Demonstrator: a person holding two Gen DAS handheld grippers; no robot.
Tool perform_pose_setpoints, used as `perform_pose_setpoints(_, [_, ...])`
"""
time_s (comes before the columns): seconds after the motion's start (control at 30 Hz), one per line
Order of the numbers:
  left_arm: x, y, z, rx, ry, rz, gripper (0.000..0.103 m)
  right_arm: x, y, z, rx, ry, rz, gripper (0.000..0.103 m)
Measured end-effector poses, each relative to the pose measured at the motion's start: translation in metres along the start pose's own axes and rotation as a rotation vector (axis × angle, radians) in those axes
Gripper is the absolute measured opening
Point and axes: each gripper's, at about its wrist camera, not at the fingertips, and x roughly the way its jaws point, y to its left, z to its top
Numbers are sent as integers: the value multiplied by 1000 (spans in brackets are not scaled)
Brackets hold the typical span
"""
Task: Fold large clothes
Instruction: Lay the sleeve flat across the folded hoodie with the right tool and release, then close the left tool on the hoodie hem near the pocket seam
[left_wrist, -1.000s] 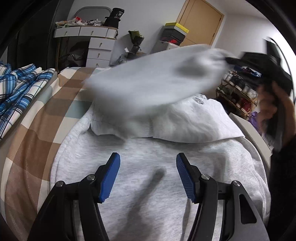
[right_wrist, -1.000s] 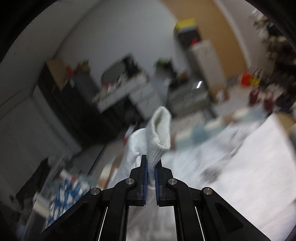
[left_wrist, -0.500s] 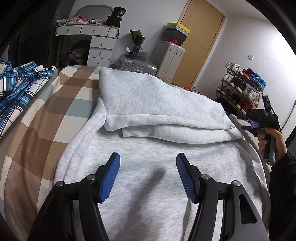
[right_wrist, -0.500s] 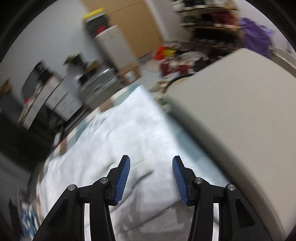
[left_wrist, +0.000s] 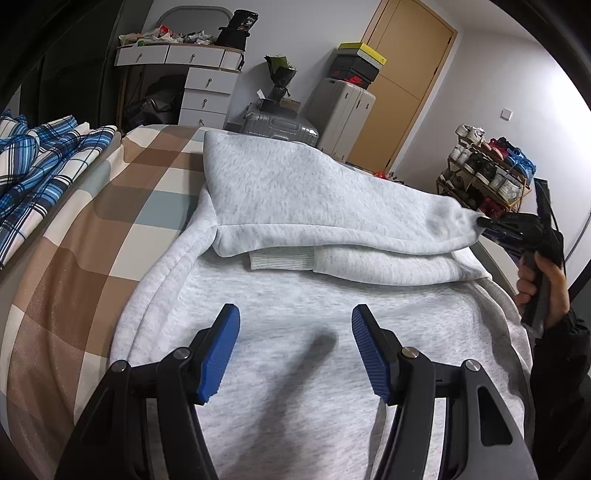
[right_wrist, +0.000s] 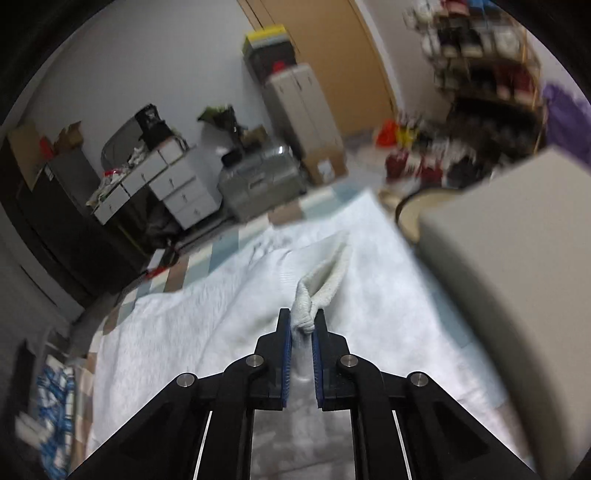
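A light grey hoodie (left_wrist: 295, 306) lies spread on a checked bedspread (left_wrist: 110, 229). A folded-over sleeve (left_wrist: 317, 206) lies across its far part, with a ribbed cuff (left_wrist: 280, 260) peeking out beneath. My left gripper (left_wrist: 295, 347) is open and empty, low over the hoodie's near part. My right gripper (right_wrist: 302, 332) is shut on a pinch of the hoodie's fabric (right_wrist: 306, 310); in the left wrist view it (left_wrist: 484, 221) grips the sleeve's right end at the bed's right edge.
Blue plaid cloth (left_wrist: 40, 173) lies at the bed's left. A white drawer unit (left_wrist: 199, 85), grey suitcases (left_wrist: 340, 110), a wooden door (left_wrist: 402, 85) and a shoe rack (left_wrist: 487, 181) stand beyond the bed. A beige block (right_wrist: 517, 277) sits right of the bed.
The sleeve swung across and came to rest on the hoodie. My right gripper opened and let it go, then shut on the fabric at the sleeve's right end. The left gripper stayed put.
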Motion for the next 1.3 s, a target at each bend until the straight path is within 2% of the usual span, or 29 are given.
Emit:
perform_pose_setpoints(0.07, [1, 1, 1, 1, 5, -2, 58, 27, -8, -2, 5, 121, -90, 14])
perform_pose_setpoints(0.1, [2, 1, 1, 1, 5, -3, 58, 37, -19, -7, 49, 198, -135, 18])
perform_pose_setpoints(0.13, [2, 2, 1, 0, 4, -4, 58, 36, -23, -11, 66, 222, -162, 21])
perform_pose_setpoints(0.2, [2, 4, 2, -4, 4, -4, 58, 16, -24, -16, 53, 171, -133, 21])
perform_pose_setpoints(0.23, [3, 4, 2, -5, 7, -4, 58, 1, -24, -21, 39, 151, -113, 32])
perform_pose_setpoints(0.27, [3, 5, 2, -5, 10, -4, 58, -16, -27, -27, 32, 135, -82, 48])
perform_pose_setpoints(0.33, [5, 5, 2, -4, 15, -2, 58, -49, -35, -41, 35, 111, -24, 63])
perform_pose_setpoints(0.37, [5, 5, 2, -4, 16, -2, 58, -56, -39, -46, 33, 117, -9, 67])
perform_pose_setpoints(0.53, [6, 6, 2, -3, 23, -5, 58, -98, -60, -98, 26, 147, -56, 70])
perform_pose_setpoints(0.7, [6, 5, 1, -1, 26, -3, 58, -121, -61, -128, -6, 195, -74, 70])
perform_pose_setpoints(0.77, [6, 5, 1, -2, 27, -2, 58, -130, -57, -137, -26, 205, 3, 70])
perform_pose_setpoints(0.87, [4, 6, 1, -13, 23, -8, 58, -123, -35, -143, -99, 222, 112, 70])
perform_pose_setpoints(0.97, [-10, 2, -2, -16, 26, -52, 58, -103, -18, -156, -145, 292, 110, 69])
perform_pose_setpoints(1.03, [-22, -9, -7, 27, 63, -79, 58, -98, -11, -162, -166, 315, 78, 69])
perform_pose_setpoints(1.17, [-29, -34, -31, 118, 201, -165, 58, -97, -4, -169, -179, 318, 99, 70])
perform_pose_setpoints(1.3, [-20, -46, -43, 127, 284, -236, 58, -95, 1, -169, -197, 323, 77, 70])
